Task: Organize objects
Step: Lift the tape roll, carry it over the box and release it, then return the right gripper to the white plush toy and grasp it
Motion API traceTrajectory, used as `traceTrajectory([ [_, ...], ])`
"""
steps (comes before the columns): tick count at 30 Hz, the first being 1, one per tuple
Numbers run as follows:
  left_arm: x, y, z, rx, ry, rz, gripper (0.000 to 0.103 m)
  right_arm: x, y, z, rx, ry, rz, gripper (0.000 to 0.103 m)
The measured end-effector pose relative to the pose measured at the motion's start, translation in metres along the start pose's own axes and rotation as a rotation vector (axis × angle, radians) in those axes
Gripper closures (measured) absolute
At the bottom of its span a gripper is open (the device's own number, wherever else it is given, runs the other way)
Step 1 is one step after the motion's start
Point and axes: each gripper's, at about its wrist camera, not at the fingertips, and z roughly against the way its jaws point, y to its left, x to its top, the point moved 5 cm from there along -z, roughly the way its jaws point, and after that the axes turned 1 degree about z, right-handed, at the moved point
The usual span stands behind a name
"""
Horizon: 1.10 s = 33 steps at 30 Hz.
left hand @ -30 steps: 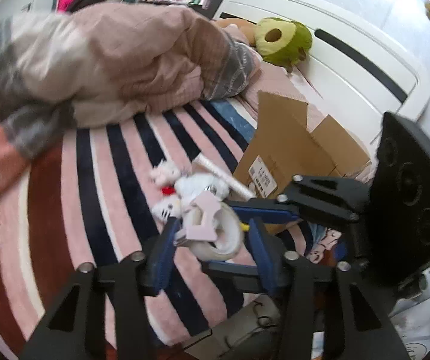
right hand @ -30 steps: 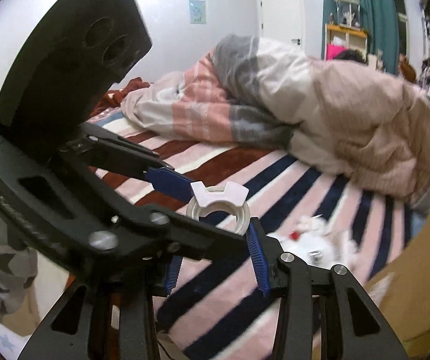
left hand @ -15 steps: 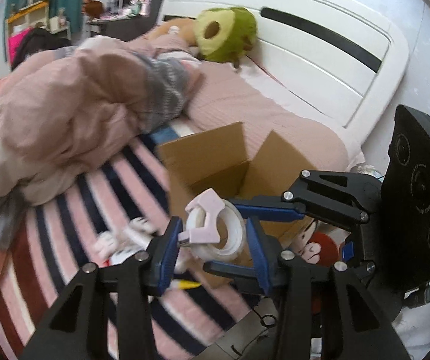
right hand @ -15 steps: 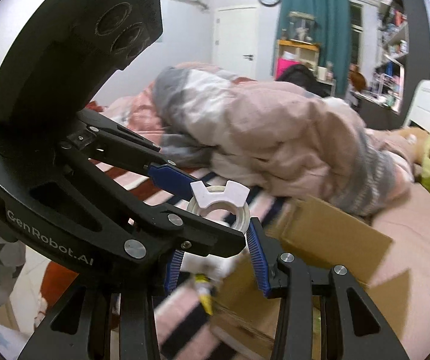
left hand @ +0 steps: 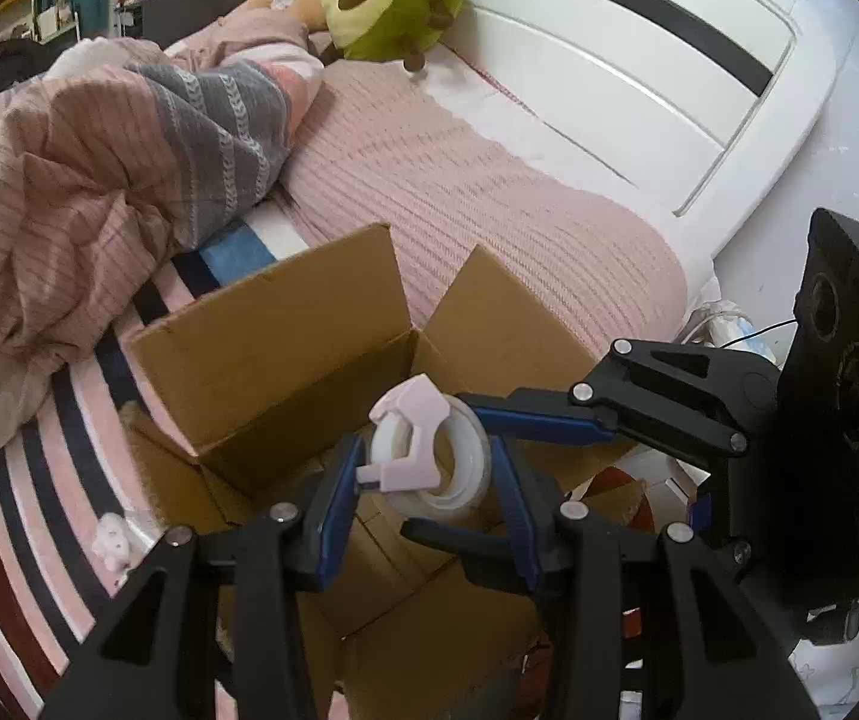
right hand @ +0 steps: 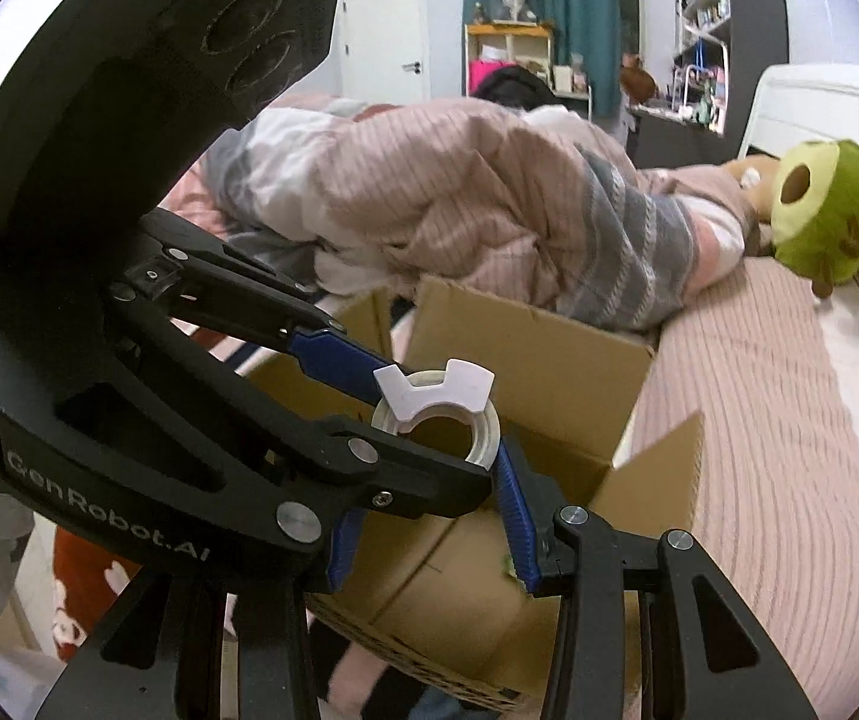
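Tape roll over the open box

Both grippers, left (left hand: 423, 504) and right (right hand: 429, 510), clamped the tape roll (left hand: 435, 456) above the cardboard box (left hand: 285, 348), lower centre of frame.

Soft, even indoor light, mild shadows; heavy fisheye bending, dark vignetted corners, slightly soft detail throughout.

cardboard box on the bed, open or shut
Open: the cardboard box has its flaps standing up, and the tape roll is held above its bare brown inside.
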Motion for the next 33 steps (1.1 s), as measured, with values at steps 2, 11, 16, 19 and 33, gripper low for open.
traceTrajectory([
  [2, 0.002, -0.002, -0.005, 0.001, 0.016, 0.003, 0.062, -0.003, -0.001, -0.001, 0.007, 0.012, -0.001, 0.067],
  [11, 0.004, -0.001, -0.006, 0.033, 0.031, 0.011, 0.030, -0.007, -0.008, -0.004, -0.031, 0.049, -0.006, 0.047],
  [16, 0.002, -0.002, 0.009, 0.045, 0.011, -0.003, 0.021, -0.006, -0.009, -0.003, -0.051, 0.045, -0.014, 0.041],
  [19, 0.000, -0.001, 0.023, 0.039, -0.018, -0.002, 0.020, -0.003, -0.004, 0.003, -0.062, 0.019, -0.013, 0.040],
  [33, -0.071, 0.076, 0.117, 0.139, -0.205, 0.113, 0.017, 0.025, 0.104, 0.012, 0.099, -0.108, 0.097, 0.040],
])
